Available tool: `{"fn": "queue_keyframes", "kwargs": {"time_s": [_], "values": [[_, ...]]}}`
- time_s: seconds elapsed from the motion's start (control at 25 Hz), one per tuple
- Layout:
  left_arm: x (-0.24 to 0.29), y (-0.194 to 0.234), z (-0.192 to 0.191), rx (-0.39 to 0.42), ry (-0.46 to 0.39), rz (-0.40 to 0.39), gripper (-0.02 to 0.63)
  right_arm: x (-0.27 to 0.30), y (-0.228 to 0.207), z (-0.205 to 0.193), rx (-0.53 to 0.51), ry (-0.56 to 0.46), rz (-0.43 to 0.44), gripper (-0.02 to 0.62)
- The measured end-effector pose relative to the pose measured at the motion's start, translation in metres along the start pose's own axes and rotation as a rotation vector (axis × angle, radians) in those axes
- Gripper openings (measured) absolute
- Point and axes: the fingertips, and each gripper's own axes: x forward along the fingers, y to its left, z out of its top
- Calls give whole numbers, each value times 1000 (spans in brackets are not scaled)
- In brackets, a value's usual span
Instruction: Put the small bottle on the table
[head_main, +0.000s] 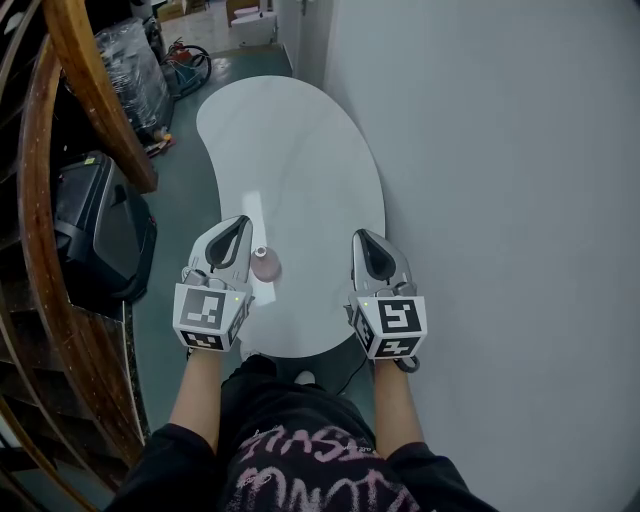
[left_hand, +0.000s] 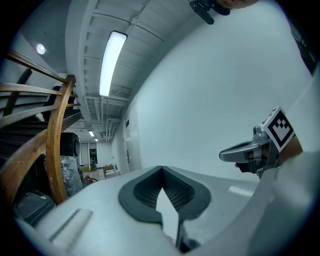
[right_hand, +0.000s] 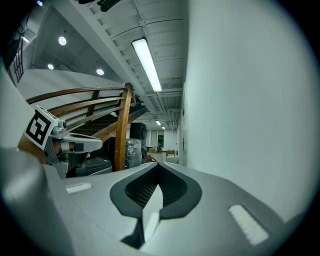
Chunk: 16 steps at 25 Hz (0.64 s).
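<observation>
The small bottle (head_main: 265, 266), pale pink with a light cap, stands upright on the white curved table (head_main: 290, 150) near its front edge. It is just to the right of my left gripper (head_main: 243, 221) and apart from the jaws. That gripper hovers over the table's near left part, jaws together and holding nothing; its own view shows the tips (left_hand: 161, 168) meeting. My right gripper (head_main: 358, 234) is over the near right part, also shut and empty, with its tips (right_hand: 159, 164) closed. Neither gripper view shows the bottle clearly.
A white wall (head_main: 500, 200) runs along the table's right side. A curved wooden stair railing (head_main: 45, 250) and a black case (head_main: 100, 230) stand at the left on the grey-green floor (head_main: 185, 190). Wrapped goods (head_main: 135, 70) sit at the far left.
</observation>
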Motion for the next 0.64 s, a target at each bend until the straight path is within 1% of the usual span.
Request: {"fn": "queue_keyframes", "kwargs": {"time_s": [0.2, 0.64], "values": [[2, 2, -5, 0, 8, 12, 0, 3, -1, -2, 1, -3, 1, 11], [3, 3, -3, 6, 6, 16, 0, 6, -5, 3, -7, -10, -3, 11]]}}
